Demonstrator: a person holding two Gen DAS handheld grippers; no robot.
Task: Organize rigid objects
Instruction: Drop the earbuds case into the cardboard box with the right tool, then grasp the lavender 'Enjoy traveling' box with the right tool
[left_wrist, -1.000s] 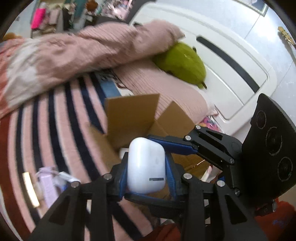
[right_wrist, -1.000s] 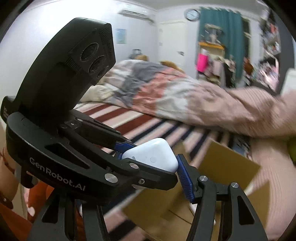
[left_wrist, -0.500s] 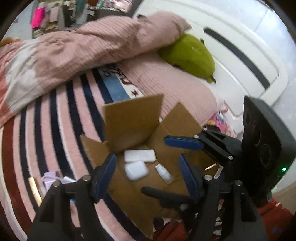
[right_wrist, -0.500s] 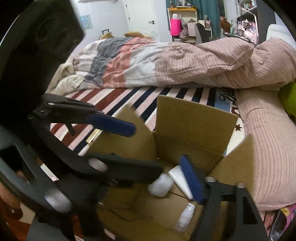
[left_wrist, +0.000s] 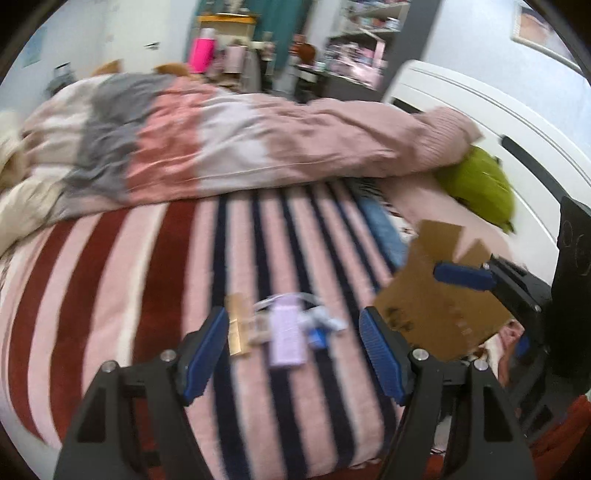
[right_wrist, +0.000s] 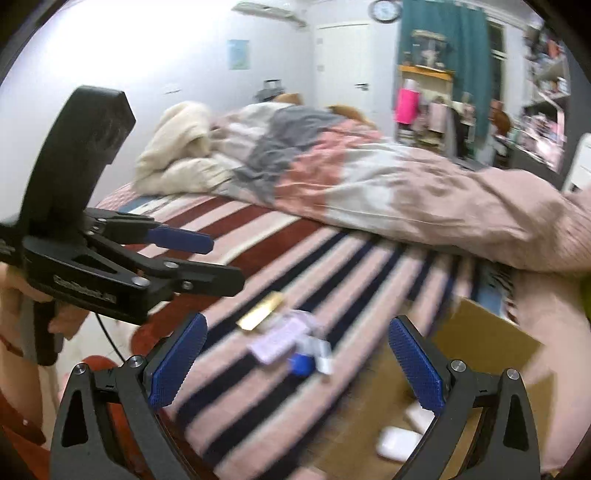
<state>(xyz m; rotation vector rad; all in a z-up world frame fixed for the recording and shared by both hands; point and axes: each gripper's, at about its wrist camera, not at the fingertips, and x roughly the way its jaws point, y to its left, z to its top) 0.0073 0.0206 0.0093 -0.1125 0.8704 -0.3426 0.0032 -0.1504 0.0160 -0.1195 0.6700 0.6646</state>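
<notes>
My left gripper (left_wrist: 293, 352) is open and empty above the striped bed. A small pile lies just ahead of it: a lilac flat device (left_wrist: 285, 336), a gold bar (left_wrist: 238, 325) and a blue-and-white item (left_wrist: 319, 328). The open cardboard box (left_wrist: 436, 295) stands to the right. My right gripper (right_wrist: 295, 369) is open and empty, over the same pile: the lilac device (right_wrist: 279, 338), the gold bar (right_wrist: 260, 314) and a blue cap (right_wrist: 301, 363). In the right wrist view the box (right_wrist: 484, 343) holds a white earbud case (right_wrist: 397, 443). The left gripper (right_wrist: 207, 258) shows at the left there.
A rumpled pink, grey and white duvet (left_wrist: 221, 147) lies across the far side of the bed. A green plush (left_wrist: 480, 188) rests by the white headboard (left_wrist: 517, 122). The bed's near edge drops to an orange-red floor item (left_wrist: 561, 443). Shelves and a teal curtain (right_wrist: 443, 48) are behind.
The white earbud case left my grippers and lies in the box. Both grippers opened and swung left from over the box toward the pile on the bed.
</notes>
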